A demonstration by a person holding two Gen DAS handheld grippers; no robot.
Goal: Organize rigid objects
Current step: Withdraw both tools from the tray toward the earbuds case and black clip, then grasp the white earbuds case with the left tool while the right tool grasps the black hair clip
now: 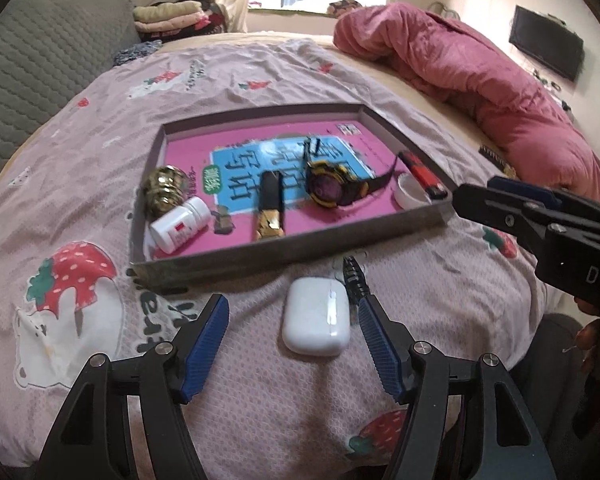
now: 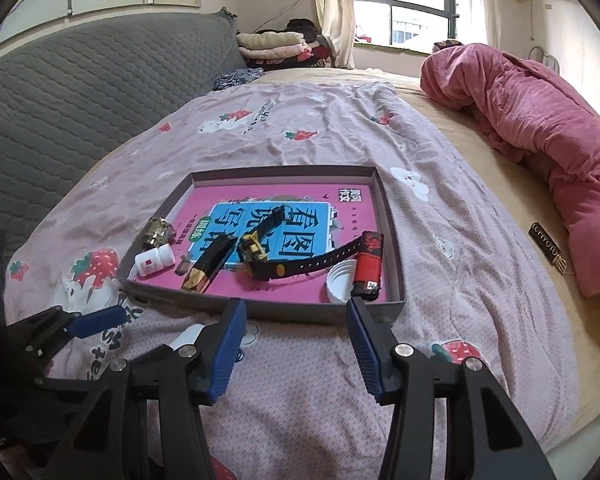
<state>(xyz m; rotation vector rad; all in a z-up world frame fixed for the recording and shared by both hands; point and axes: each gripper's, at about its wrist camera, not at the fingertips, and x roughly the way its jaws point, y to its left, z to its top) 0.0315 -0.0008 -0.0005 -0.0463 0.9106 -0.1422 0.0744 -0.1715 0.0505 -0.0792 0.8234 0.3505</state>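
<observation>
On the bed's strawberry-print sheet (image 1: 260,76) lies a shallow grey box tray (image 1: 292,252), and most of the small things are already inside it. From its left end: a brass-coloured round piece (image 1: 165,190), a white pill bottle (image 1: 180,229) on its side, a black-and-gold lipstick-like tube (image 1: 269,208), a yellow-and-black wristwatch (image 1: 334,184), a white cap (image 1: 410,193) and a red lighter (image 1: 422,176) against the right wall.

The white earbud case (image 1: 315,317) is not in yet. It lies on the sheet just near of the tray's near wall, with a small black clip-like thing (image 1: 354,278) beside its far right corner.

The left hand-held gripper (image 1: 292,344) stands with its blue pads spread wide and nothing clamped; the case sits between them, nearer the right pad, touching neither. Its long axis runs near to far, roughly along the fingers' line, so the pads would likely meet its long sides.

The right hand-held gripper (image 2: 296,342) is also spread and empty, aimed at the tray's near wall to the right of the case. The left one is plainly better placed for the pick, and the tray lies just beyond.
</observation>
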